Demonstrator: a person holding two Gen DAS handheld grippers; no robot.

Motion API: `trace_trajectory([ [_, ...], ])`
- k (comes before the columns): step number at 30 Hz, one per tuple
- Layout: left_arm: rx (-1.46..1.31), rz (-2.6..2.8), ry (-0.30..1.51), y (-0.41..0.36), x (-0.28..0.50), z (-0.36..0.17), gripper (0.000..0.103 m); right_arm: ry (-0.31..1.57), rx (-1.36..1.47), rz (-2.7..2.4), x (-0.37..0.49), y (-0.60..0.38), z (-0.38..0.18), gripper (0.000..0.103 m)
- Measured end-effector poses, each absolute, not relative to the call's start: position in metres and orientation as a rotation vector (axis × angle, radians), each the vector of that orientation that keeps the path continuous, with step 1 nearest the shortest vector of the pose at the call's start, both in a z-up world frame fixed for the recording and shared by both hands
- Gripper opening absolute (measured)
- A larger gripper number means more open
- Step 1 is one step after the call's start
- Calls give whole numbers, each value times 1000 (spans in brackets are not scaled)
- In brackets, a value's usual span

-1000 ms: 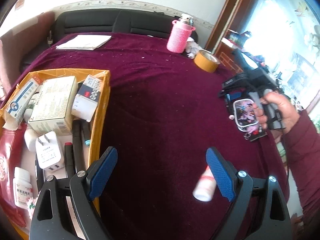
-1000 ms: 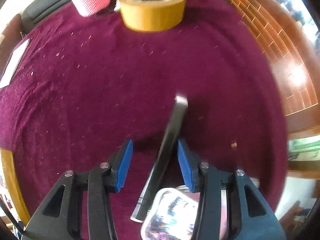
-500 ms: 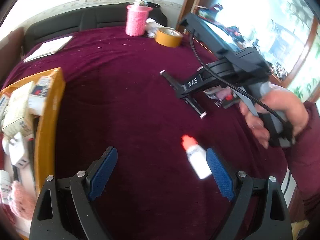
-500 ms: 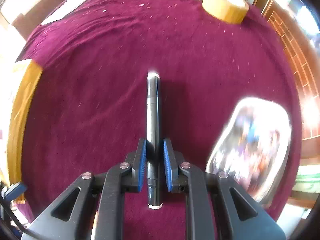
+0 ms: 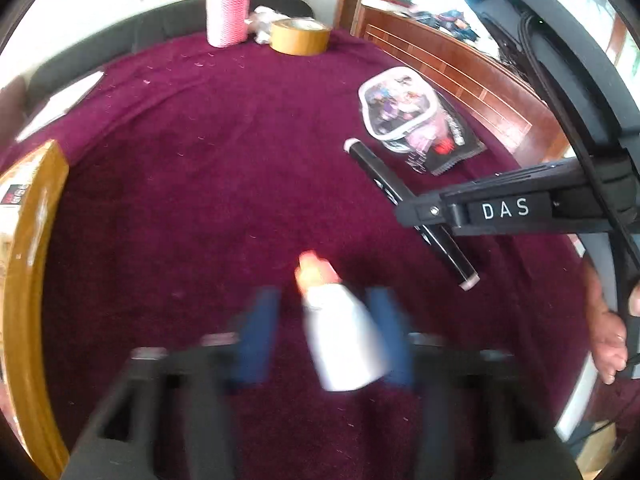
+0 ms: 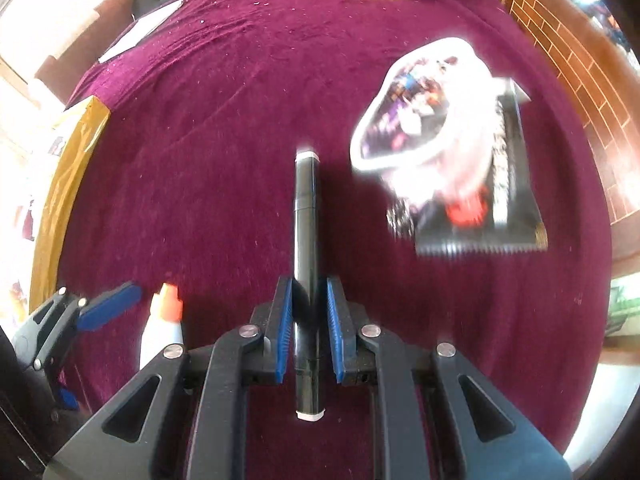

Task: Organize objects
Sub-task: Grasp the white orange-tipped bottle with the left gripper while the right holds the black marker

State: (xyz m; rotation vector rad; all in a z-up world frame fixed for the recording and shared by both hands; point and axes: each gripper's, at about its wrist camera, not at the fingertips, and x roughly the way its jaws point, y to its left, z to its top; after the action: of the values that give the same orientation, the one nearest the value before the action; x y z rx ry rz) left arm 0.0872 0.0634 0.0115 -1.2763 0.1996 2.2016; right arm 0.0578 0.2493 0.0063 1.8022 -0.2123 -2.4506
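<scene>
A small white bottle with an orange cap (image 5: 340, 328) lies on the maroon cloth between the blue pads of my left gripper (image 5: 324, 300). The jaws are closing. The right pad is at the bottle's side and a gap shows on the left; the picture is blurred. The right wrist view shows the same bottle (image 6: 162, 320) beside a left fingertip (image 6: 108, 308). My right gripper (image 6: 308, 292) is shut on a black marker (image 6: 306, 220) with white ends, which sticks out ahead and behind the pads. From the left wrist the marker (image 5: 380, 180) hangs slanted in the right gripper (image 5: 420, 220).
A clear pouch of colourful items (image 5: 400, 108) lies on a black packet (image 5: 456, 144) at the right. A tape roll (image 5: 300, 36) and a pink-sleeved bottle (image 5: 226, 16) stand at the far edge. A yellow box's rim (image 5: 28, 260) runs along the left. A hand (image 5: 608, 332) holds the right gripper.
My left gripper came up to the white bottle and its jaws narrowed around it. The right gripper closed on the marker and carried it left, away from the pouch.
</scene>
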Motion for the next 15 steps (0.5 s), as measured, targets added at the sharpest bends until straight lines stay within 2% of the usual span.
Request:
trace_trajectory([
  [10,-1180,2265,40,24,96,35,23,-311,1688,-2455,66,235,16,13],
  [15,-1113,2322,-47,-15,103,55,23,-256,1632,-2460,71,209,33,13],
])
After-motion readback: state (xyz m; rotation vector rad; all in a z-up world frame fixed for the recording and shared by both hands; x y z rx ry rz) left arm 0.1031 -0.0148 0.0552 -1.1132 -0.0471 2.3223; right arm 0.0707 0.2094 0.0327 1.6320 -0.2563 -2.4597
